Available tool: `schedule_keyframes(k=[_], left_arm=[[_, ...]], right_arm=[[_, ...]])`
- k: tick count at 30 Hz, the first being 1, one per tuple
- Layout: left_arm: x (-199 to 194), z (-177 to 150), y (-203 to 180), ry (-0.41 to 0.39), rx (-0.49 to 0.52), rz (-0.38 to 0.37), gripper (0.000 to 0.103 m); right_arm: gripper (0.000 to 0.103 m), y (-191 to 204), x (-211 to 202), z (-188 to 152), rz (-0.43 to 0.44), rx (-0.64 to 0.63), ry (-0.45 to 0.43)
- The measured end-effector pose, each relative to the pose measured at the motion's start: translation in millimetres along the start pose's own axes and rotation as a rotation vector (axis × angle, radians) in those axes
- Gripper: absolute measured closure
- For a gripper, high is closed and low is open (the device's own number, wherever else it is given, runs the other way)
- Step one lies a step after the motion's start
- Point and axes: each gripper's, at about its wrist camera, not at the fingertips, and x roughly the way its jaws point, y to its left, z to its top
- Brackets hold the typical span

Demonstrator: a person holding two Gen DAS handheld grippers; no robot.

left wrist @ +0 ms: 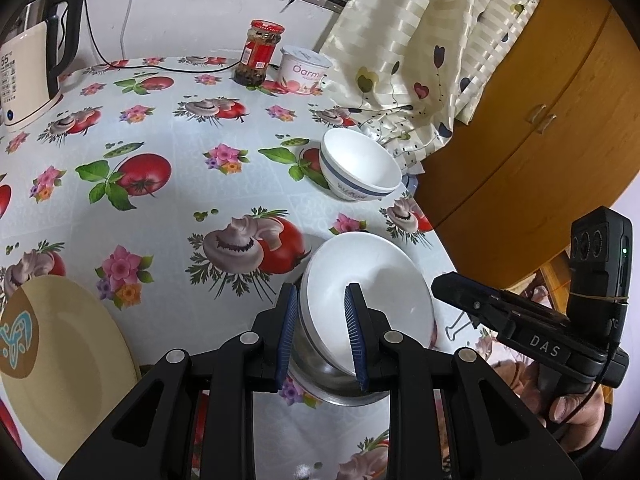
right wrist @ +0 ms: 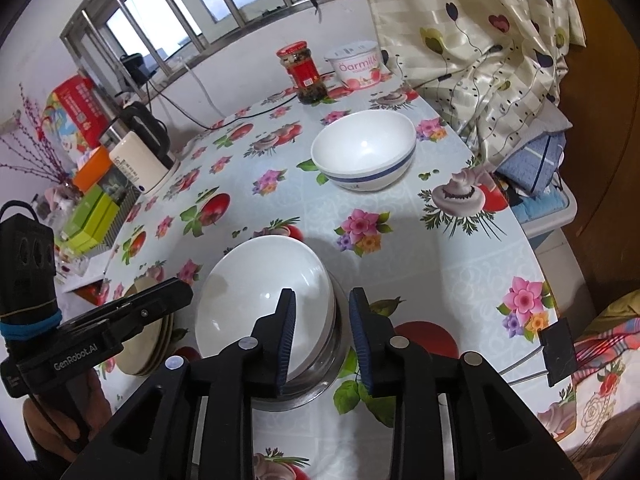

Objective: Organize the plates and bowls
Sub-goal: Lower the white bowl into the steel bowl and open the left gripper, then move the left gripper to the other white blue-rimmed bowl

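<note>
A white bowl (left wrist: 376,280) (right wrist: 260,280) sits tilted inside a steel bowl (left wrist: 320,384) (right wrist: 328,368) near the table's front edge. My left gripper (left wrist: 321,292) is shut on the near rim, one pad inside the white bowl and one outside against the nested walls. My right gripper (right wrist: 322,294) straddles the opposite rim with its pads apart from it, open. A second white bowl with a blue band (left wrist: 360,164) (right wrist: 364,148) stands farther back. A cream plate (left wrist: 60,360) lies to the left; in the right wrist view it tops a small stack of plates (right wrist: 148,344).
At the back of the floral tablecloth stand a kettle (left wrist: 28,76) (right wrist: 140,160), a red-lidded jar (left wrist: 260,52) and a yoghurt tub (left wrist: 304,70). A curtain (left wrist: 420,60) drapes over the right rear edge beside a wooden cabinet (left wrist: 540,120). Boxes (right wrist: 92,208) crowd the left side.
</note>
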Motion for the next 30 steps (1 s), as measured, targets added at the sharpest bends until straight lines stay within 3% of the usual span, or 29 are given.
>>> schedule_keyframes(k=[12, 30], left_arm=[[6.5, 9.6, -7.1, 0.014, 0.034, 0.016, 0.077], [28.9, 41.9, -17.0, 0.046, 0.06, 0.009, 0.077]], right_arm=[[0.061, -8.9, -2.3, 7.2, -0.016, -0.003, -0.035], [0.06, -33.9, 1.9, 23.3, -0.043, 0.031, -0.046]])
